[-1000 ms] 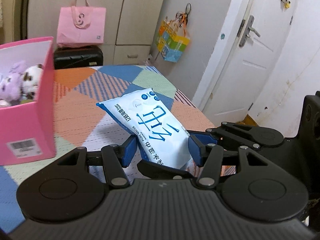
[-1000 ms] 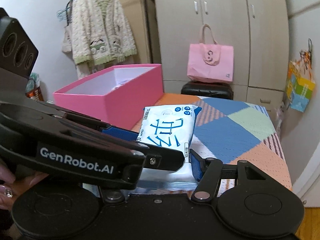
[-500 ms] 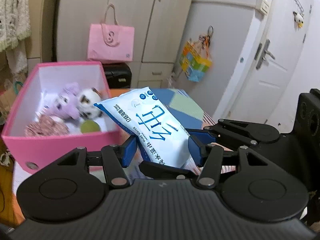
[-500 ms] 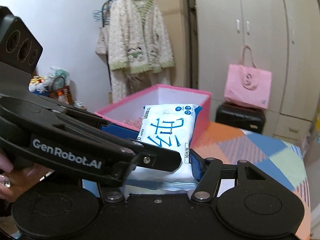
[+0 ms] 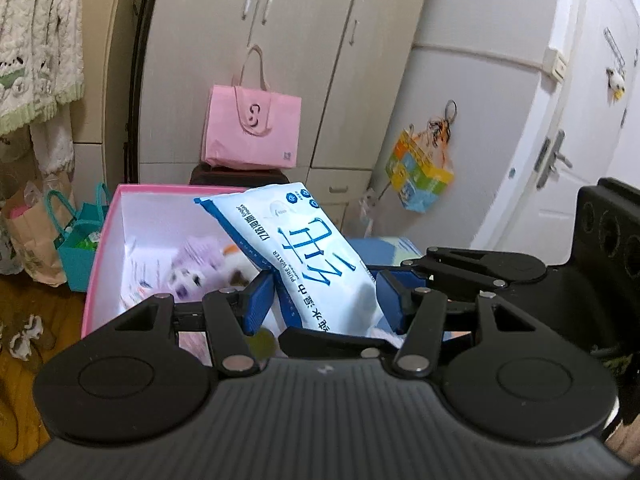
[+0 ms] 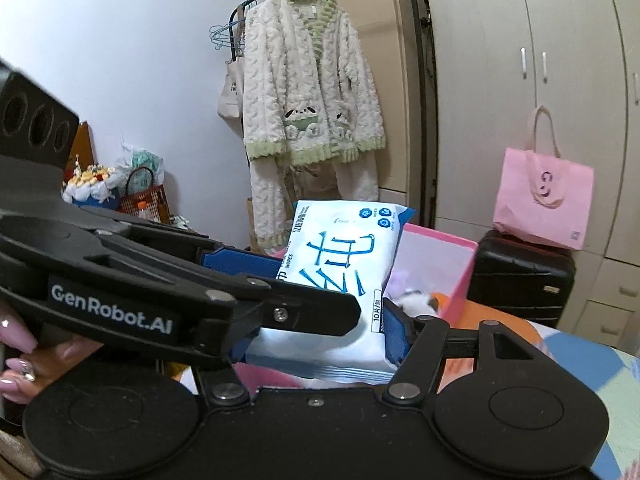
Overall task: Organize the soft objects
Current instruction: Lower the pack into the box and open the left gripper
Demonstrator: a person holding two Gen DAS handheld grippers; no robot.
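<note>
Left wrist view: the left gripper [image 5: 324,300] pinches a wipes pack [image 5: 312,256] between its blue pads. The pack tilts up and away from the fingertips, over the near wall of a pink box [image 5: 108,240]. Its lower end is hidden behind the gripper body and behind a black finger of the right gripper, which crosses beneath it. Inside the box, just beyond the left pad, plush toys [image 5: 200,256] show only as a purple, white and orange blur.

In the right wrist view, the left gripper's arm lies across the foreground and covers the near-left pad of the right gripper [image 6: 316,340]. Its jaws have just been opening with the pack between them. The visible right pad [image 6: 394,332] sits at the pack's edge, but whether it presses cannot be told. A hand [image 6: 24,356] is cut off at the left margin.

Far ahead stand a matte pink tote bag [image 5: 252,132] on a black ribbed suitcase [image 6: 520,272], and a fleecy cream jacket [image 6: 308,80] on a hanger. To the right lies a patchwork cloth [image 6: 580,356]. The pack is glossy, pillow-shaped film printed in blue.
</note>
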